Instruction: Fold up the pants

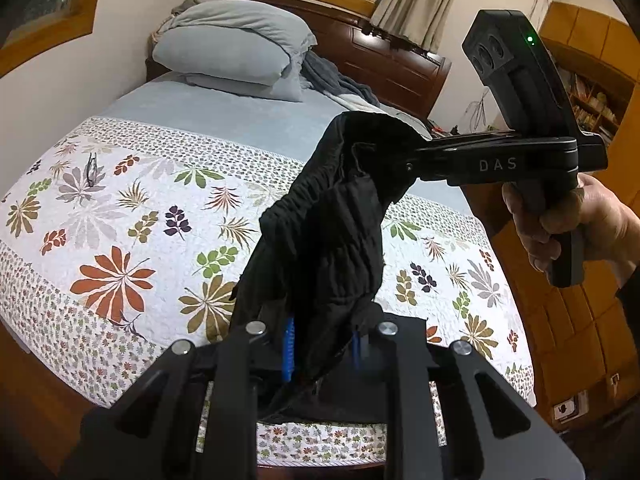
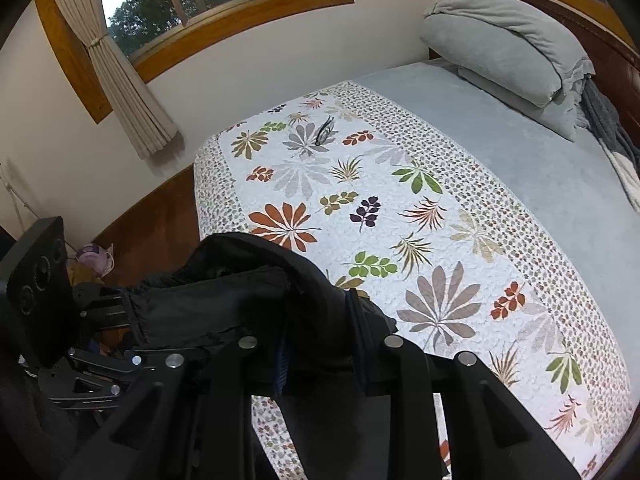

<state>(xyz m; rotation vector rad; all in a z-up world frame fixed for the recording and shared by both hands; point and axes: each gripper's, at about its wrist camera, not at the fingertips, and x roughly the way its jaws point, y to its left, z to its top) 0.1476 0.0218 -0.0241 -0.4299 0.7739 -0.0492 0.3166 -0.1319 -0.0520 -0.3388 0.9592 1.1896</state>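
Black crumpled fabric pants (image 1: 332,216) hang bunched between your grippers, left gripper (image 1: 322,344) and right gripper (image 1: 404,164) both clamping cloth; no fold yet, spreading on the floral quilted bedspread (image 1: 120,240) remains.

Pants (image 1: 332,236) strung between both claws above the quilt (image 1: 132,216) (pillows (image 1: 236,48) behind, by the headboard (image 1: 384,56))
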